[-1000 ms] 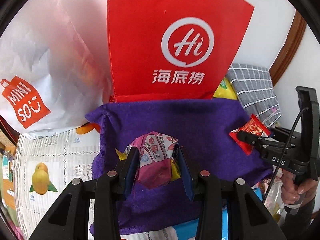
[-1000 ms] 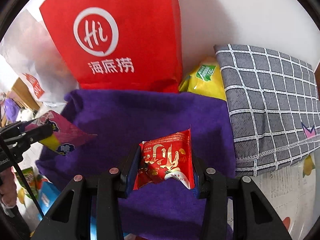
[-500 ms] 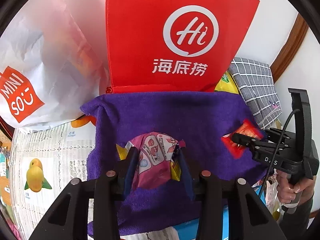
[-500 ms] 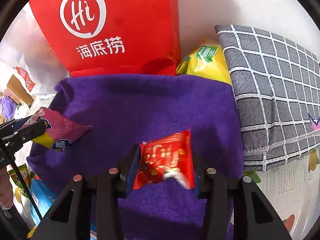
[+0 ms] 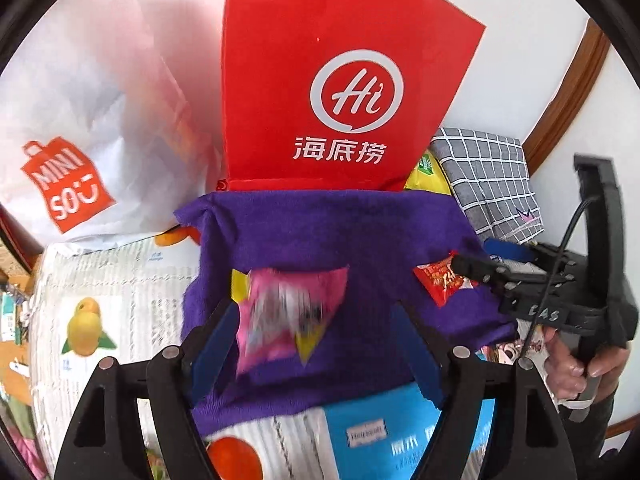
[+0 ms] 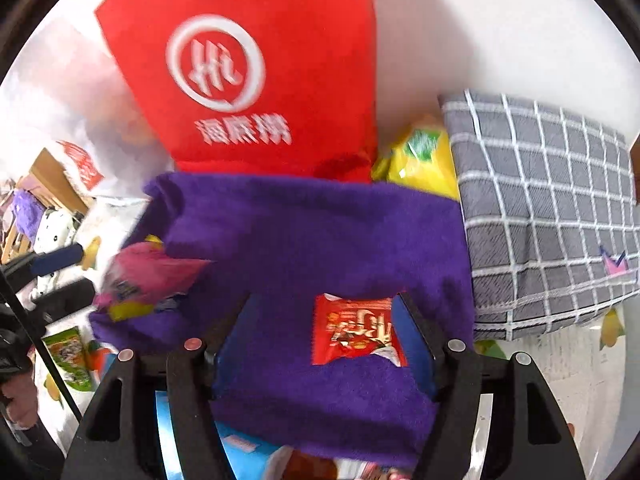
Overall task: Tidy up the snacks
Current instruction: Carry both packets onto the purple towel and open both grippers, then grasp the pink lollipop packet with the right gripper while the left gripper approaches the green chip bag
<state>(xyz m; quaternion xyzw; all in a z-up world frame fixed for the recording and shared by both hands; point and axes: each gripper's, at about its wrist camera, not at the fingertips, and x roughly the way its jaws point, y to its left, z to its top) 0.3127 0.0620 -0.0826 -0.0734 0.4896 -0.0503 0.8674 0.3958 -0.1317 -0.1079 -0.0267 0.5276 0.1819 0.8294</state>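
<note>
We see the purple cloth [image 5: 320, 232] bounded at 12 o'clock by the upright red bag [image 5: 336, 80], which touches its far edge. At 10 o'clock stands the white shopping bag [image 5: 80, 120], and at 2 o'clock the grey checked cushion [image 5: 492, 184] lies just beside the cloth, with a yellow packet [image 6: 420, 160] wedged between the cushion and the red bag. The middle of the cloth is bare in both views. Its near edge hangs over a blue box [image 5: 400, 436] at 6 o'clock, and the printed table cover [image 5: 104, 288] spreads out at 8 o'clock.

Our left gripper [image 5: 316, 332] points toward 12 o'clock with its jaws spread wide; the pink snack pack [image 5: 288, 312] sits between them, blurred, near the left finger and clear of the right one. Our right gripper [image 6: 324, 328] also points toward 12 o'clock, jaws likewise apart; the red snack packet [image 6: 356, 328] lies against the right finger with a wide gap to the left finger. In the left view a hand [image 5: 576, 364] grips the right tool's handle at 4 o'clock.

Half a second ago both grippers were clamped on their packets; now both have opened, and the two snacks sit lower and loose over the cloth.
</note>
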